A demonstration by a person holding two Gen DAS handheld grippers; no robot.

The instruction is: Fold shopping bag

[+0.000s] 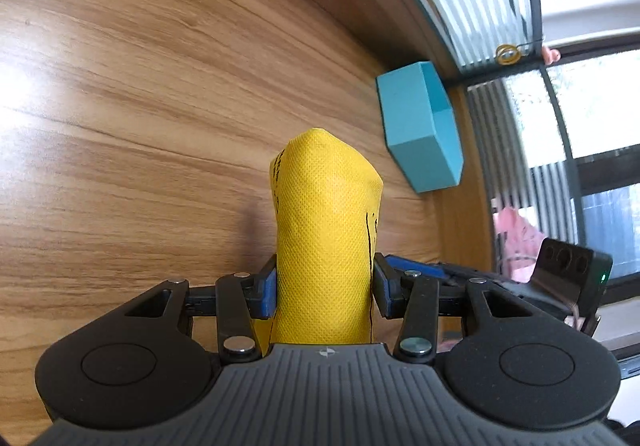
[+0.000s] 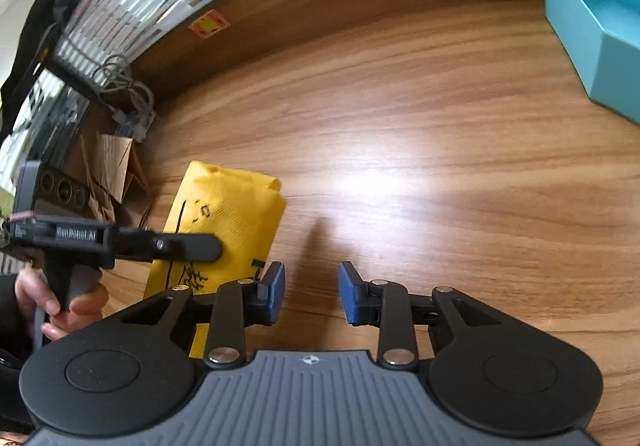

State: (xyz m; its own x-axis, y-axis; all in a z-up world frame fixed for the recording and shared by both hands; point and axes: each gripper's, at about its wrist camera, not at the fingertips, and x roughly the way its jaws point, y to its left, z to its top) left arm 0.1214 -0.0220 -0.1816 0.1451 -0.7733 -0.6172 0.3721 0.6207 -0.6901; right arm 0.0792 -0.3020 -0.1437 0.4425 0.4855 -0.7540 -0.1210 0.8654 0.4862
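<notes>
Left gripper (image 1: 325,288): blue fingers (image 1: 267,292) clamped on the yellow shopping bag (image 1: 326,234), already bundled into a compact roll. The roll runs forward between the pads and pokes out past them; black print shows on its sides. The right wrist view shows the same gripper from the side, reaching in level from the left, with the bag (image 2: 228,214) down at the wooden worktop (image 2: 400,126). Whether it touches the surface, cannot tell. A hand (image 2: 60,306) wraps the left gripper's grip, fingers curled round it, dark sleeve at the frame edge.

Right gripper (image 2: 312,292): fingers spread apart, nothing between them, just bare worktop. It sits just to the right of the bag, its left pad close to the bag's edge.

Teal box (image 2: 592,18), open-topped, near the far right of the worktop, well apart from the bag. Crumpled brown paper (image 2: 112,170) and cables (image 2: 124,94) lie beyond the left edge.
</notes>
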